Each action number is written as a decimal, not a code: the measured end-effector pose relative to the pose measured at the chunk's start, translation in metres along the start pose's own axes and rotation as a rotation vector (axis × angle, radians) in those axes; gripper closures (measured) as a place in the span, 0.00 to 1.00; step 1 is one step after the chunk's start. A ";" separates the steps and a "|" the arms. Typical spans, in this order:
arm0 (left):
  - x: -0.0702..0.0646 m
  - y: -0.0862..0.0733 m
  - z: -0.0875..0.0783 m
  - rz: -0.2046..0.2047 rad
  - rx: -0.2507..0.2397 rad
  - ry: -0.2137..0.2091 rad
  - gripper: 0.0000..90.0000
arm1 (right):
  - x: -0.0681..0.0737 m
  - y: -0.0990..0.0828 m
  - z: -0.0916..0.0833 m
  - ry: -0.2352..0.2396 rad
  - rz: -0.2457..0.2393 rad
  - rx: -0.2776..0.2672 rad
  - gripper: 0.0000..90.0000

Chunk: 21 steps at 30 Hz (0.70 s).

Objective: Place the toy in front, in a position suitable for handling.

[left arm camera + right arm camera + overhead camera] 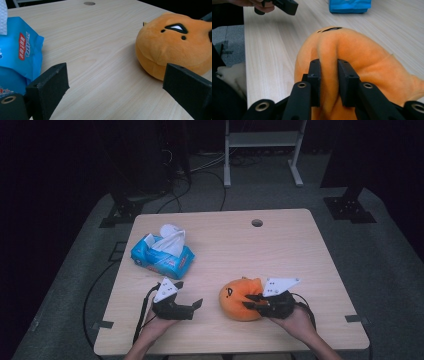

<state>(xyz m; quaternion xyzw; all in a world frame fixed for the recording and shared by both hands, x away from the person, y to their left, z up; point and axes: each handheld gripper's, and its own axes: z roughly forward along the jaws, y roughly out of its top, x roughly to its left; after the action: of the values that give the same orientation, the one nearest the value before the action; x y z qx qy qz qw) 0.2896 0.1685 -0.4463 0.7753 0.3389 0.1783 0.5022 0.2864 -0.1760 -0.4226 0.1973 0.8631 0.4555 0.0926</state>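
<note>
I am pinching a fold of the orange plush toy (352, 57) in the right gripper (329, 75), its jaws clamped on a ridge of fabric while the toy sits near the table's (280, 245) near edge, right of centre. To place it well, I am judging that the toy's weight should be resting fully on the table before the jaws part, and that the right gripper should then draw straight back, so the pinched fold is not dragging the toy along or tipping it toward the near edge. The left gripper (176, 304) is hovering just beside the toy, toward the near-left corner, jaws apart with nothing between them; I am thinking it could be steadying the toy's face side if it starts rolling. Farther off, near the left edge, the blue pack of wet wipes (162, 256) is lying well clear of both.
</note>
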 end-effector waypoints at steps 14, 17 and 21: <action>-0.002 0.002 0.001 0.029 -0.004 -0.009 0.08 | 0.008 -0.009 -0.010 0.050 0.026 -0.024 0.63; -0.005 0.004 0.001 0.053 -0.016 -0.013 0.11 | 0.005 -0.009 -0.014 0.058 0.036 -0.041 0.56; -0.002 0.010 0.001 0.054 -0.028 -0.023 0.12 | -0.001 -0.002 -0.027 0.040 0.038 -0.110 0.51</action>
<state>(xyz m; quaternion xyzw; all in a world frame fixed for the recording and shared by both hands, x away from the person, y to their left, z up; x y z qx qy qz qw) 0.2926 0.1639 -0.4379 0.7791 0.3097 0.1876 0.5118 0.2774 -0.1979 -0.4094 0.1989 0.8345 0.5080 0.0775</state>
